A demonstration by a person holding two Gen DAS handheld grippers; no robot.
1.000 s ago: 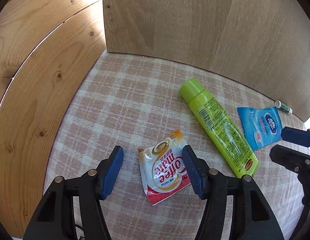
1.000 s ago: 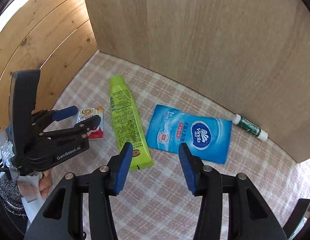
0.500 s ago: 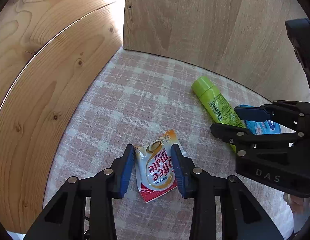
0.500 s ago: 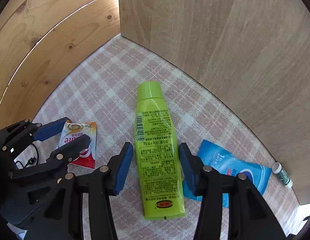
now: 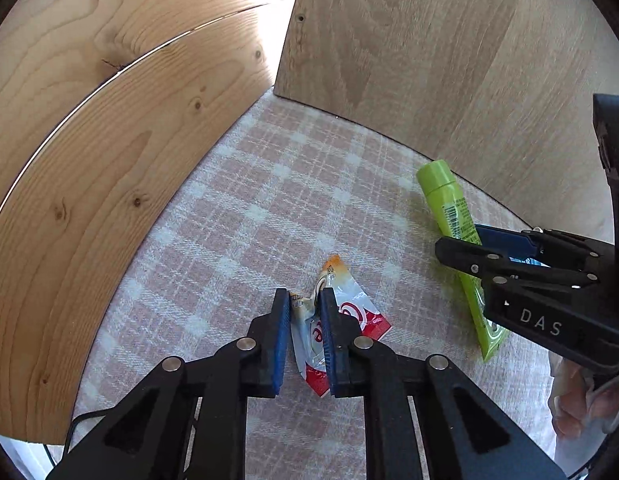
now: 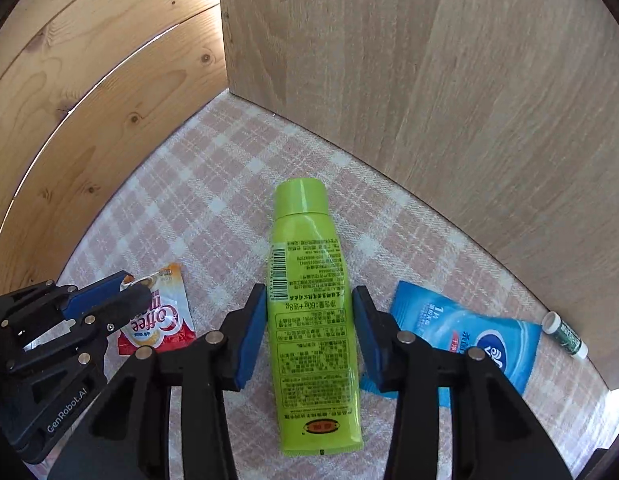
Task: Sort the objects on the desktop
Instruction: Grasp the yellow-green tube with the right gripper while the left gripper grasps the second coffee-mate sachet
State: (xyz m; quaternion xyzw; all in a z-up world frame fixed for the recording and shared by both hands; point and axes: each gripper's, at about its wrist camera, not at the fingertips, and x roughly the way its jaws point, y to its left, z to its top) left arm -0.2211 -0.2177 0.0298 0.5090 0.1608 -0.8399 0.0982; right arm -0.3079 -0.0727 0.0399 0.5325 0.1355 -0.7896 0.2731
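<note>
The coffee creamer sachet lay on the pink checked cloth near the left wooden wall, pinched and buckled upward between the blue pads of the left gripper, whose jaws had just been closing and were now clamped on it. That gripper pointed steeply down at the cloth, with its black arms fanning back toward the camera. The sachet's long axis ran roughly away from the camera, its orange corner toward the back panel and its red edge nearest the gripper body. To its right lay the green tube, flat on the cloth, its long axis also running away from the camera, with the cap end toward the back panel and the crimped end nearest the camera. The right gripper also pointed steeply down and straddled the middle of the tube; its jaws had just been closing, with the pads just beside the tube's sides, though whether they pressed on it could not be told. Farther right a blue tissue pack lay flat, partly behind the right finger, and beyond it a small green-and-white stick rested against the foot of the back panel. A hand showed at the right edge of the left wrist view.
</note>
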